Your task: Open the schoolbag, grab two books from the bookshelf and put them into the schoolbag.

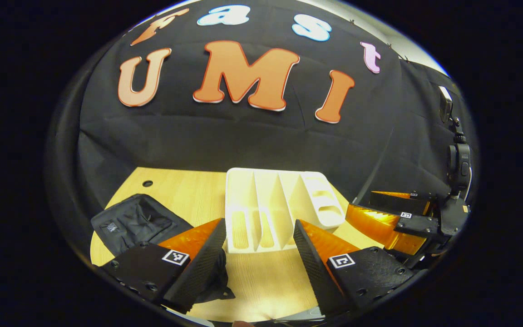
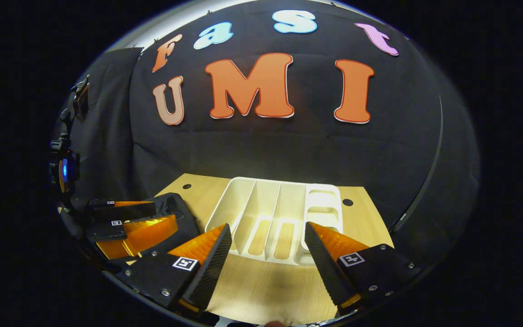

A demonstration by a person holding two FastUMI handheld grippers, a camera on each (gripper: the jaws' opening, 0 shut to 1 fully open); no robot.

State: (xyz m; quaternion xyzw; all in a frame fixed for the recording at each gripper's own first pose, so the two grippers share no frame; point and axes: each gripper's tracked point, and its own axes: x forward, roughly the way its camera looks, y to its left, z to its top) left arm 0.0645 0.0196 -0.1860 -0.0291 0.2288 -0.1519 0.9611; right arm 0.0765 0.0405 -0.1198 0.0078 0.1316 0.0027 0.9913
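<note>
On table (image 1: 184, 186), left of centre: black schoolbag (image 1: 136, 222), lying flat, near table's front-left edge in left gripper view; in right gripper view same schoolbag (image 2: 177, 213) partly hidden behind other gripper. Whether zip open or closed: cannot tell. Just right of schoolbag, apart from it: white bookshelf (image 1: 275, 204), tipped-back rack with upright dividers and slotted floor; slots seen bare, wood showing through. Same bookshelf (image 2: 275, 213) centred in right gripper view. Left gripper (image 1: 259, 247): fingers spread wide, nothing between them, hovering over table in front of bookshelf. Right gripper (image 2: 266, 252): fingers likewise wide apart, holding nothing, in front of bookshelf. Right gripper also seen at far right of left gripper view.
</note>
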